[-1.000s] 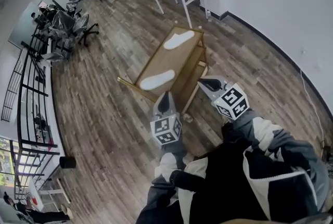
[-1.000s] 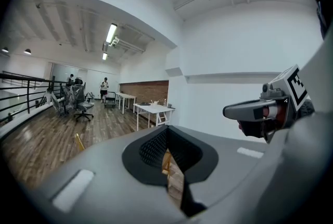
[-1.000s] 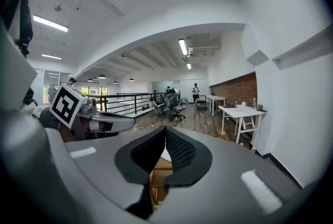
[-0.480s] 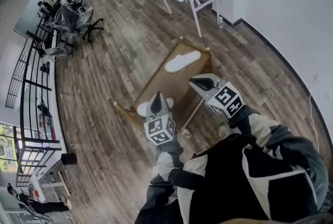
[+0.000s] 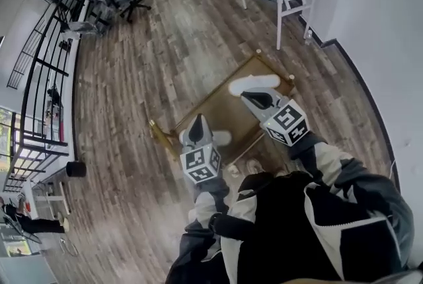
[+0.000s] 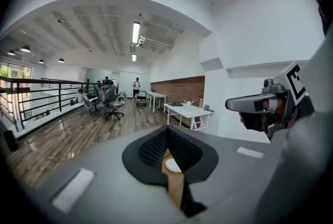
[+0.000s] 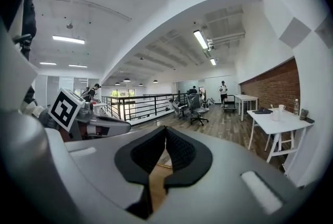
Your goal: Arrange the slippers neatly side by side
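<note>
Centre of the head view: your left gripper (image 5: 197,124) and right gripper (image 5: 255,100) each have their jaws pressed together with nothing between them. Both appear over the wooden table (image 5: 211,104). One white slipper (image 5: 254,83) lies at the table's upper right end, just above the right gripper. The other slipper (image 5: 222,137) shows just right of the left gripper, towards the lower left end.

Two grey-bodied grippers in shot: the left gripper (image 5: 196,127) and the right gripper (image 5: 256,100), each topped with a white cube (image 5: 200,164) printed with black square markers. Their pads (image 6: 152,149) are black and finely ribbed. The person wears a black jacket (image 5: 284,236) with pale grey-white sleeve panels (image 5: 334,167).
</note>
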The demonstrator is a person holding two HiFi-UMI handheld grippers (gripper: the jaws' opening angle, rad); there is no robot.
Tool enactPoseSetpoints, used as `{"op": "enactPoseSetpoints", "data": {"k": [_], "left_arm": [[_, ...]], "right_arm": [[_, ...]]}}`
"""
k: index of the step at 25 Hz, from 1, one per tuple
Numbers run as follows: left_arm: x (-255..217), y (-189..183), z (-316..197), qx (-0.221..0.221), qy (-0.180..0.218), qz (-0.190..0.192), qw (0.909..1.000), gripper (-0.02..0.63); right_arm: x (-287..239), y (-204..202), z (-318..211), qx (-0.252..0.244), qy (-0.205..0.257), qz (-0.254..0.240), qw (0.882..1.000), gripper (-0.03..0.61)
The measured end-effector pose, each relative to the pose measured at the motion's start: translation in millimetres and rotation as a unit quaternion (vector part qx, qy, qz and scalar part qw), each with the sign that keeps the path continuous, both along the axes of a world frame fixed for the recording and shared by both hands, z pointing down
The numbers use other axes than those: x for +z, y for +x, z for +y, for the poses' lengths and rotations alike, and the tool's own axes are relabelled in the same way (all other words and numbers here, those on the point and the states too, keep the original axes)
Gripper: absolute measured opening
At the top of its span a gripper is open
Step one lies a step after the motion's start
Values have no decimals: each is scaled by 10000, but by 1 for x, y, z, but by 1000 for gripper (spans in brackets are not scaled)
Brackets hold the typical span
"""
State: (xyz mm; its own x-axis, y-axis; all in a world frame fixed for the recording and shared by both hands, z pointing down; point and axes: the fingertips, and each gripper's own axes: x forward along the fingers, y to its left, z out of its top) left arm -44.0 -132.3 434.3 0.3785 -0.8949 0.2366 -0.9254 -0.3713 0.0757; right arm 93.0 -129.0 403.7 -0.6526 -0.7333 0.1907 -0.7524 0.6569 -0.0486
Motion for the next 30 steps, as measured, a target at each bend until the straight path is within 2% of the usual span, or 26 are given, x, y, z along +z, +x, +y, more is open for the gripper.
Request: {"op": "enactPoseSetpoints", "data": {"k": [6, 12, 16, 21, 26, 29, 30], "left_arm": [[-6, -36, -42, -283, 186, 44, 9994, 6], [12, -72, -48, -1017, 56, 212, 9946, 6], [13, -96, -43, -1527, -24, 144, 9882, 6], [17, -103, -44, -2071, -202, 269, 9777, 6], [55, -112, -36, -2409, -623, 443, 9675, 6], [98, -112, -27, -2622, -1150, 642, 9560, 7], [116, -111, -23, -2686, -1372, 661, 9512, 26]], "right_arm": [[-16, -47, -55, -322, 165, 113, 9993, 11], [9, -69, -83, -752, 23, 233, 9969, 11], [11, -80, -101, -1010, -87, 205, 9946, 11], [9, -90, -116, -1453, -66, 189, 9892, 11], [20, -93, -111, -1777, -123, 246, 9837, 11], [22, -89, -111, -1891, -134, 288, 9814, 11], [22, -87, -111, -1928, -128, 306, 9807, 11]]}}
